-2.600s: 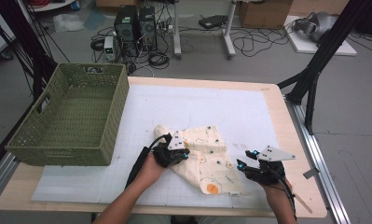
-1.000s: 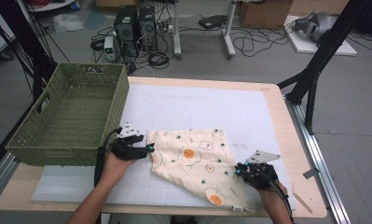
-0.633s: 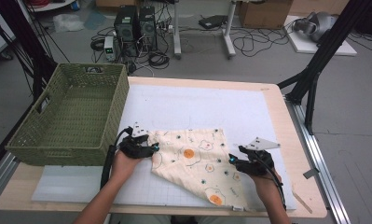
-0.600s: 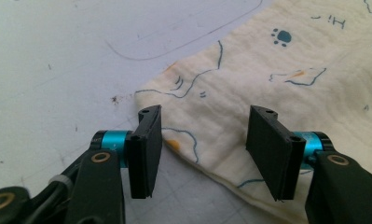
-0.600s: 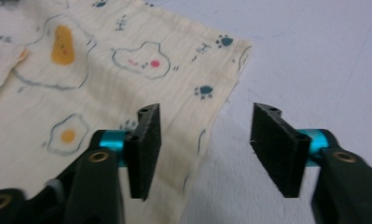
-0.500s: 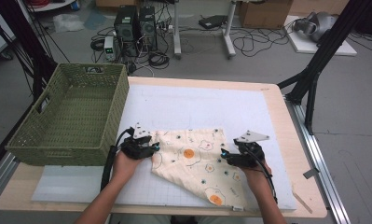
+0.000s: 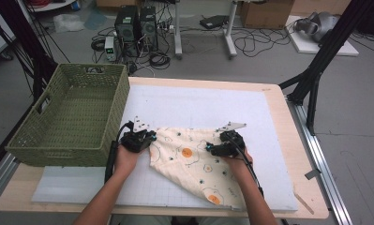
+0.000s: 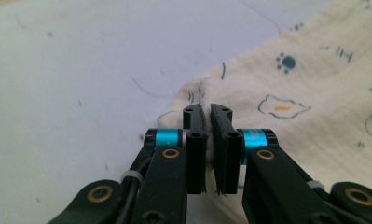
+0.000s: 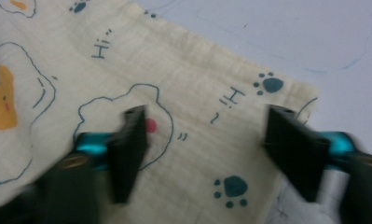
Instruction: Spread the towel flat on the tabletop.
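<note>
A cream cloth (image 7: 194, 166) printed with eggs and paw marks lies spread flat on the white mat (image 7: 198, 105), toward the person's side of the table (image 7: 273, 93), with one corner running down to the mat's near edge. The left gripper (image 7: 149, 139) sits at the cloth's left corner. In the left gripper view (image 8: 207, 126) its jaws stand nearly together, having just been closing, with a puckered bit of the cloth's (image 8: 314, 84) edge pinched up between them; the fabric there looks gripped, though the very tips hide the contact. The right gripper (image 7: 212, 149) is over the cloth's far right part, just inside its upper edge, and points left across the fabric. In the right gripper view (image 9: 207, 149), which is blurred, its jaws stand well apart above the flat cloth (image 9: 183, 93), one over an egg outline and the other near the cloth's corner by a paw print; they have been closing a little in the last moment, with cloth beneath but nothing pressed between the pads. A green woven basket (image 7: 34, 136) stands at the table's left side, just beside the left hand (image 7: 126, 157) and apart from the cloth. The right hand (image 7: 238, 161) rests over the cloth's right part.
</note>
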Motion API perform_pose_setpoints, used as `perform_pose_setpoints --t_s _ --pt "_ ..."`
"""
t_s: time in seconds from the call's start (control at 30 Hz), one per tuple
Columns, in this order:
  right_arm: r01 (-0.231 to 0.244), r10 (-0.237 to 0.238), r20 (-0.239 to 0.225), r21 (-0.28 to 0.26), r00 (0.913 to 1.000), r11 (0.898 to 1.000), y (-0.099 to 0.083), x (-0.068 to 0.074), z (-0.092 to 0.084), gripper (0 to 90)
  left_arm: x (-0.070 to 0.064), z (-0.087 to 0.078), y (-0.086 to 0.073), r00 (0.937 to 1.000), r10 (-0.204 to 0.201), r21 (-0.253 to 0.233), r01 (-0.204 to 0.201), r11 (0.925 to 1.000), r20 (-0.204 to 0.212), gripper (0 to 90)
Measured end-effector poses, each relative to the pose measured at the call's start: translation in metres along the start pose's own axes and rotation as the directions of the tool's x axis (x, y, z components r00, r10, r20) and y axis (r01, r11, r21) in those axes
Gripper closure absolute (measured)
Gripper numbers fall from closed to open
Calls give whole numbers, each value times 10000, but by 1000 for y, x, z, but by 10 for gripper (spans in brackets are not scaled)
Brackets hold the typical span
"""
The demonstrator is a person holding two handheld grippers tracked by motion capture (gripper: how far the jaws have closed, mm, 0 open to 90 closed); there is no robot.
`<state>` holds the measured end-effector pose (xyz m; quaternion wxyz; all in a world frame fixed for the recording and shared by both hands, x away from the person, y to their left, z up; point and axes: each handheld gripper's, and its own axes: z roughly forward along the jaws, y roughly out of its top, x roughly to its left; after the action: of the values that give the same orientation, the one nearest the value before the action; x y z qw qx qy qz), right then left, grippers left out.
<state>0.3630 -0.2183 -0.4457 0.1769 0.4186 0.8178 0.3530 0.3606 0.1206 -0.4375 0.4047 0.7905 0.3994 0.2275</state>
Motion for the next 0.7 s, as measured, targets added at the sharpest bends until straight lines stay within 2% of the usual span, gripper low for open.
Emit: perform_pose_setpoints --t_s 0.03,0.07,0.1,0.2,0.27,0.3,0.43,0.47,0.6,0.63,0.7 --pt "-112 113 28 -80 9999 9999 1 -2 1 512 0 1 4 10000 11 -100 -12 9999 -50 845" --pt "-112 113 28 -80 9999 9999 1 -2 1 512 1 3 9 9999 33 -104 -34 9999 -97 845" --pt "-103 102 -72 -211 9999 9997 1 -7 1 720 0 7 15 9996 134 -261 -140 9996 -241 845" --pt "-193 188 -165 -269 9997 9995 3 -14 2 863 1 13 19 9995 190 -82 -192 9998 -258 845" --pt "-121 120 -27 -325 9999 9994 3 -15 2 871 3 16 21 9994 118 -193 -125 9997 -338 845" --pt "-37 49 276 -429 9996 9991 4 -18 3 878 4 18 22 9996 -58 -397 47 9992 -276 846" --pt "-80 119 708 -542 9974 9985 8 -24 3 881 4 24 24 9997 -101 -520 88 9986 -241 845" --pt "-84 154 1088 -648 9939 9979 12 -29 3 882 2 28 24 9996 -161 -740 143 9972 -240 845" --pt "-157 318 1929 -843 9807 9963 20 -37 1 884 -1 36 22 9993 -84 -720 58 9974 -362 844" --pt "-223 404 2072 -885 9775 9958 22 -40 1 884 0 40 20 9991 -307 -683 287 9972 -282 839" --pt "-383 554 2075 -857 9767 9956 22 -41 1 884 -1 41 20 9988 -458 -658 447 9968 -157 825"
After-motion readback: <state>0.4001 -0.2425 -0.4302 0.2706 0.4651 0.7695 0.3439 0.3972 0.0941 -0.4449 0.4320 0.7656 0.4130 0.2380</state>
